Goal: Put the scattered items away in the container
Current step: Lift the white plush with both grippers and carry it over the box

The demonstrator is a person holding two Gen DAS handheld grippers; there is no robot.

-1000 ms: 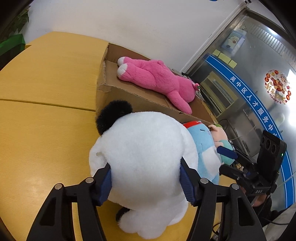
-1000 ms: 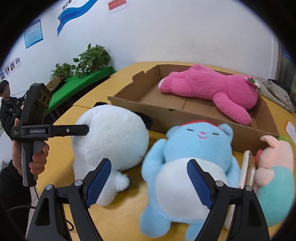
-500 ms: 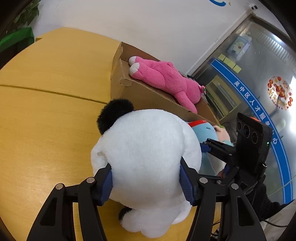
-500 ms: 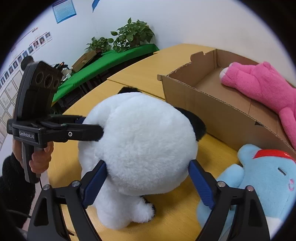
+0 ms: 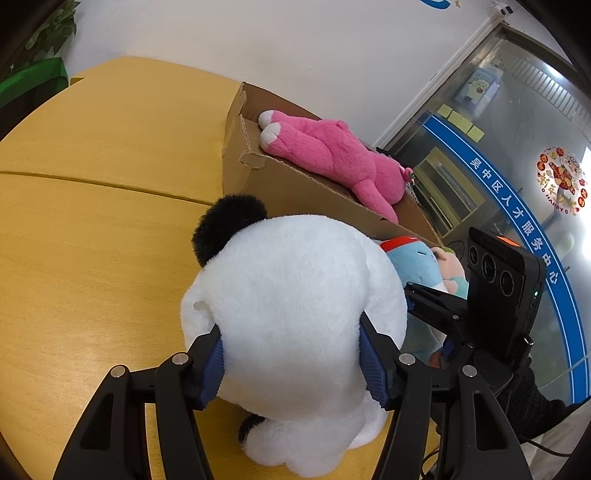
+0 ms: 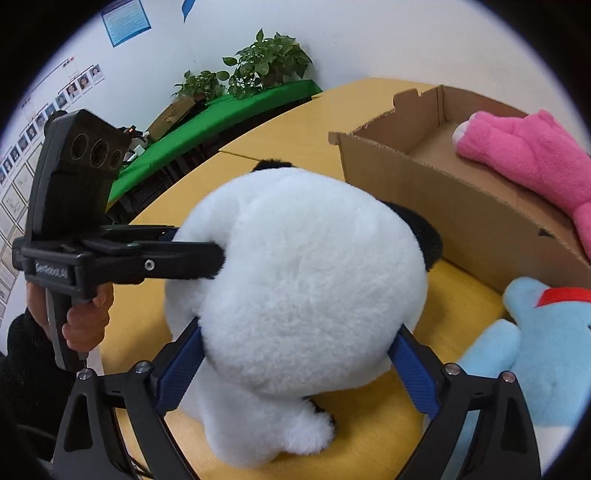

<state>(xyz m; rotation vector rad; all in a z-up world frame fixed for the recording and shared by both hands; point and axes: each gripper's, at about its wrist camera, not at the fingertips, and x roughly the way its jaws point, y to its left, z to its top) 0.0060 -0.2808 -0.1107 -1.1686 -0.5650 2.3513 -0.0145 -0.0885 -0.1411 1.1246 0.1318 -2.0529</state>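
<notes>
This looks like an office or public service centre. A glass door (image 5: 509, 155) at two o'clock carries a blue band of Chinese lettering (image 5: 517, 218) and a round festive sticker (image 5: 561, 181). Rows of staff portrait photos (image 6: 40, 122) line the wall at ten o'clock, with a notice poster (image 6: 125, 22) and potted plants (image 6: 266, 62) behind the curved yellow surface (image 5: 92, 221)
</notes>
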